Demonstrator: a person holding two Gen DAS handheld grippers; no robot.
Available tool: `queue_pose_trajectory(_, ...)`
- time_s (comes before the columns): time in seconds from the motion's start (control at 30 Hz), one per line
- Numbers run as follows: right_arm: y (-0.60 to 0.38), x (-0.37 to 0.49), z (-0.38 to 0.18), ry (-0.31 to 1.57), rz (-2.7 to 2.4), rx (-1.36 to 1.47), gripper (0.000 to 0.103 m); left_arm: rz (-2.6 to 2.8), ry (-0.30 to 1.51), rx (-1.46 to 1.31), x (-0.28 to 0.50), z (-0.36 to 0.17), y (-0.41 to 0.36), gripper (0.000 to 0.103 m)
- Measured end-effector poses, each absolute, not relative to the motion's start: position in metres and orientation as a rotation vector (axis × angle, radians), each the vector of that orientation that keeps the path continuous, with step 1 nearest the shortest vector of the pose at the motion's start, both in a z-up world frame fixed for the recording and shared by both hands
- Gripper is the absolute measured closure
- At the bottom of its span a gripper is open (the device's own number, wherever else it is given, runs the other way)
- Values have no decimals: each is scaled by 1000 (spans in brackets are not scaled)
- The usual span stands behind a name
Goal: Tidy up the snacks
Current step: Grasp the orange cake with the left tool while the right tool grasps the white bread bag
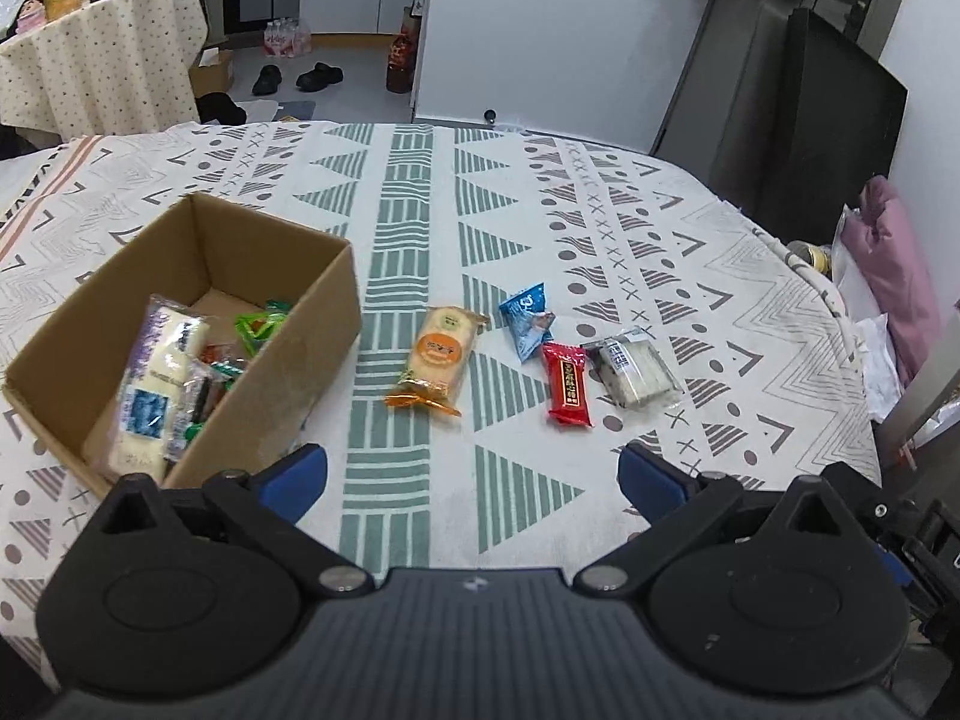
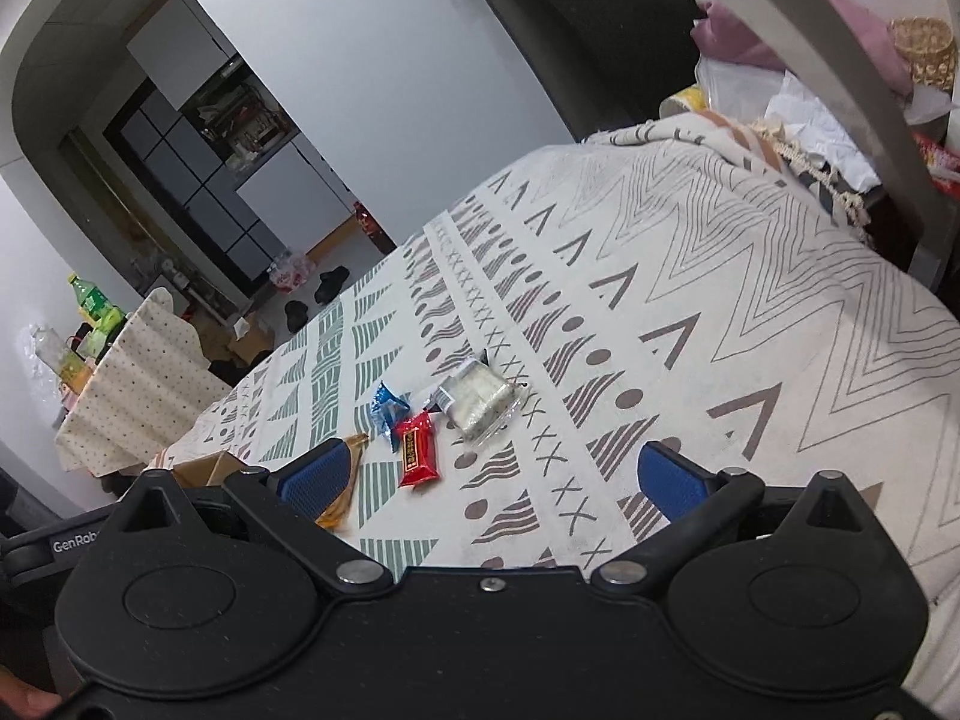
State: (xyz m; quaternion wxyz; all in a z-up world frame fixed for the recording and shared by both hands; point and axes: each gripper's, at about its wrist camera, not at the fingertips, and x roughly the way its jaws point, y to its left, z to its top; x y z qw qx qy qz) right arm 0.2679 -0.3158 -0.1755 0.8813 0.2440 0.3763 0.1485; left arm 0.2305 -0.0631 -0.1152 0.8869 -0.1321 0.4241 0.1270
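A cardboard box stands at the left of the patterned tablecloth and holds several snack packs. To its right lie an orange-and-cream pack, a blue pack, a red pack and a clear pack. My left gripper is open and empty, above the cloth in front of them. My right gripper is open and empty, near the red pack, the blue pack and the clear pack. Its left finger partly hides the orange-and-cream pack.
The tablecloth covers the table. Pink cloth and bags are piled past its right edge, next to a dark screen. A second covered table with bottles stands at the far left. Shoes lie on the floor beyond.
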Motion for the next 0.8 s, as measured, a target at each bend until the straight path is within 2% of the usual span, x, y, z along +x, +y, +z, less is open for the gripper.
queue_pose_trajectory(0.37, -295, 307, -206, 861, 416, 502, 4, 282, 864, -283, 265, -139, -66, 3)
queue_pose_trajectory(0.8, -273, 354, -230, 887, 441, 452, 10, 324, 884, -238, 315, -174, -53, 19)
